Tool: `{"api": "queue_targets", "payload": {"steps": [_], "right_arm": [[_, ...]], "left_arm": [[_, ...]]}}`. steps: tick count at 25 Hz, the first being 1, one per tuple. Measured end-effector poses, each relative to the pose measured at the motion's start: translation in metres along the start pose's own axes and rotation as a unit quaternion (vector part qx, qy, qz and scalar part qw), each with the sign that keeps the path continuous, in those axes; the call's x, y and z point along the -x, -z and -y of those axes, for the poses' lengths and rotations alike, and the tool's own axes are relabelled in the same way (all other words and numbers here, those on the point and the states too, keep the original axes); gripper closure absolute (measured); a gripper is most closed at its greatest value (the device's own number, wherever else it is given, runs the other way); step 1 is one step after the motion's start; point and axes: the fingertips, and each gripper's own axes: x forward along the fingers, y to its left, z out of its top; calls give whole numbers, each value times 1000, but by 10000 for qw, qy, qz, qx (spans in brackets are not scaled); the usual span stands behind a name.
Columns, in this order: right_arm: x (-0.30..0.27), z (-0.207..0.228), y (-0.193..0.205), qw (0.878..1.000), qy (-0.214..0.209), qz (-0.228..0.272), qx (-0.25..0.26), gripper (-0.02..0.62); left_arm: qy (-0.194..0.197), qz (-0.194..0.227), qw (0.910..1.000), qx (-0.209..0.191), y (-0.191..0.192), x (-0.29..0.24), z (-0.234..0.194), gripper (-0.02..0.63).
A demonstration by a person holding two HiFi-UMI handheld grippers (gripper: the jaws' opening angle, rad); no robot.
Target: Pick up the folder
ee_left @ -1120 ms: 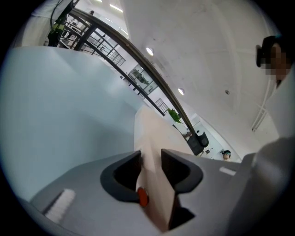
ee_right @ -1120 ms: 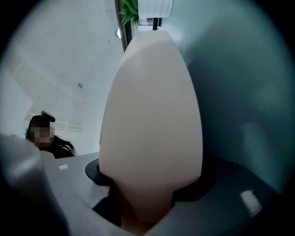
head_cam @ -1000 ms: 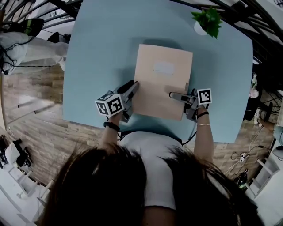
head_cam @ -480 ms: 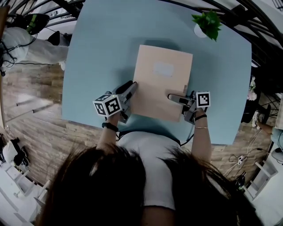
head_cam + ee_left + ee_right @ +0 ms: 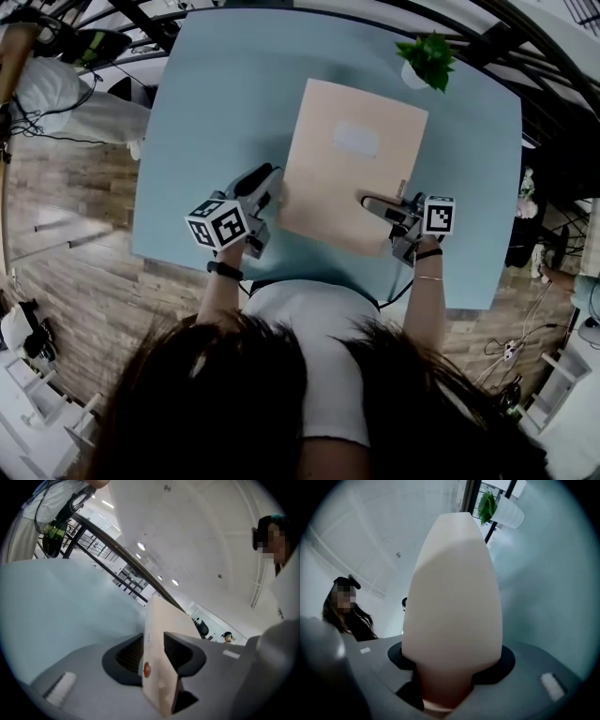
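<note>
Table [image 5: 216,112]: pale blue top spreading beyond and beneath both sets of jaws, and the surface from which the load comes away.
Folder [image 5: 352,169]: beige and flat, spanning the gap between the two grippers, its near corners inside the jaws and its far end reaching ahead of them toward the plant. Judging by its tilt in the left gripper view, it is being carried rather than lying flat.
Left gripper [image 5: 267,183]: clamped on the folder's left edge, which stands edge-on between the pads [image 5: 129,653]. Gripping at the edge probably stops the wide sheet from sagging on that side.
Right gripper [image 5: 370,202]: its jaws have just been closing a little and now pinch the folder's right side, whose rounded body fills the space between them and hides what lies straight ahead. The wide stance suits the thicker side.
Plant [image 5: 429,56]: green leaves in a white pot, well beyond the jaws and past the folder's far end, not touching it.
Label [image 5: 356,139]: pale patch on the cover, ahead of both jaws.
Stud [image 5: 146,669]: small brown fastener on the pinched edge, right at the left jaws.
</note>
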Motion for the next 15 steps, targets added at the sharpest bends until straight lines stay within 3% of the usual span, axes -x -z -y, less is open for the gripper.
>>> {"api": "queue_targets", "payload": {"steps": [7,15], "right_arm": [[11,-38,-14,9944,388,349,923,295],[31,-71,-27,9711,1210,956,1819,296]], "left_arm": [[197,320,9972,-653,-38,17,38,416],[292,525,9886,-1379,-62,31,74,420]]}}
